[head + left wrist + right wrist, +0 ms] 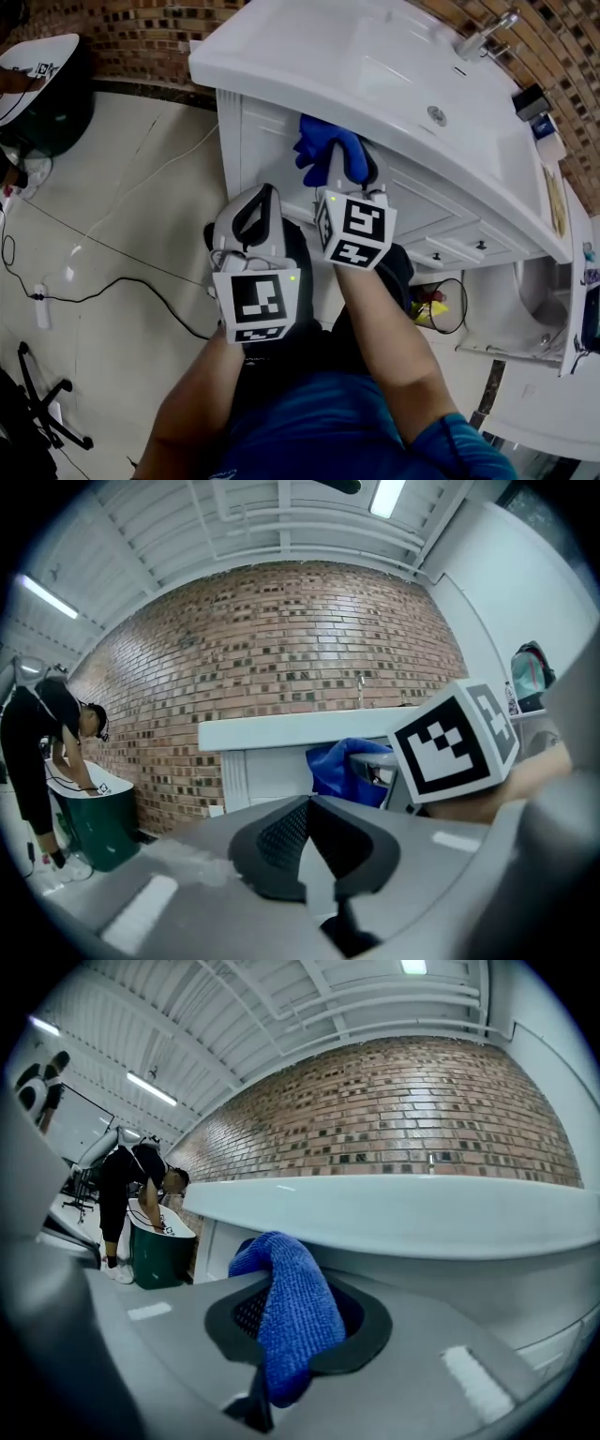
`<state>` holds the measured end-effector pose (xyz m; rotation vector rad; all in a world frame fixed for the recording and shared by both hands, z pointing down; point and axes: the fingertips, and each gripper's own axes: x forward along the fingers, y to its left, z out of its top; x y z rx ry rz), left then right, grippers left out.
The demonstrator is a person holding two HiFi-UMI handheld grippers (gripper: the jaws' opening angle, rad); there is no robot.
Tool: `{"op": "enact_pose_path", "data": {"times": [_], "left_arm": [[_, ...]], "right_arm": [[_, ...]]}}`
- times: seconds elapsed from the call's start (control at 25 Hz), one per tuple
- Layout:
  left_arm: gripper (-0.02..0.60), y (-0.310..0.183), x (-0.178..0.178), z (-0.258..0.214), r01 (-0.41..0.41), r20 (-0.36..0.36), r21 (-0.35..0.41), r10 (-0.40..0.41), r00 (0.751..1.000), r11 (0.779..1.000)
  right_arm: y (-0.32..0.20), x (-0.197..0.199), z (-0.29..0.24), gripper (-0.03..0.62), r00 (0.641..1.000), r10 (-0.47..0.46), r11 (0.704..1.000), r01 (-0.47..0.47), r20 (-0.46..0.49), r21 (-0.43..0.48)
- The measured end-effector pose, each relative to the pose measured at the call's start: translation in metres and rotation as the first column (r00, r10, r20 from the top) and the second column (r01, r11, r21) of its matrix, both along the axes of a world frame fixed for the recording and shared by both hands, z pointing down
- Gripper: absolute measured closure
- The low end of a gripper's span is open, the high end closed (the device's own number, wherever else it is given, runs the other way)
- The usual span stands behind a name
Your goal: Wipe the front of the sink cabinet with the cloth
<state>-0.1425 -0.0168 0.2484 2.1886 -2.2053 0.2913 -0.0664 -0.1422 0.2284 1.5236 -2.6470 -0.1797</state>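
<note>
The pale floor (pixel 131 178) carried the sink cabinet (pixel 267 141), a black cable (pixel 70 302) by a white power strip (pixel 41 307), a chair base (pixel 45 405) and a small bin (pixel 448 307).

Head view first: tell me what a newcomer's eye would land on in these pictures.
The bright blue cloth stands out, clamped in the right gripper up at the front of the white sink cabinet, just under the basin. Beside it, the left gripper is shut and empty, and a brick wall runs behind.

A bathroom mock-up inside a hall: white sink cabinet (pixel 265 141), brick wall (pixel 281 639), strip-lit ribbed ceiling (pixel 309 1007).
</note>
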Motion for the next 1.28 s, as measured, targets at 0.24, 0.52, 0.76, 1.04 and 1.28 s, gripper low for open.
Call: {"op": "enact_pose_path", "data": {"times": [0.24, 0.52, 0.76, 1.04, 1.28], "left_arm": [[0.575, -0.021, 0.045, 0.002, -0.091, -0.002, -0.003, 0.091, 0.996, 0.996], [0.575, -0.043, 0.106, 0.003, -0.199, -0.010, -0.008, 0.199, 0.980, 0.980], [0.575, -0.058, 0.161, 0.015, -0.269, -0.049, -0.031, 0.267, 0.962, 0.963], [0.575, -0.064, 0.215, 0.018, -0.345, -0.020, -0.050, 0.345, 0.938, 0.937], [0.575, -0.068, 0.236, 0.030, -0.378, -0.056, -0.073, 0.375, 0.925, 0.923]], "right_arm": [[-0.005, 0.064, 0.002, 0.539, 0.996, 0.089, 0.996, -0.089, -0.013, -0.003], [-0.006, 0.150, 0.004, 0.539, 0.978, 0.206, 0.978, -0.207, -0.023, -0.007], [-0.007, 0.239, 0.005, 0.539, 0.945, 0.327, 0.945, -0.328, -0.028, -0.013], [-0.002, 0.350, 0.006, 0.539, 0.875, 0.484, 0.874, -0.484, -0.010, -0.035], [0.001, 0.420, 0.009, 0.539, 0.813, 0.581, 0.812, -0.582, -0.026, -0.048]]}}
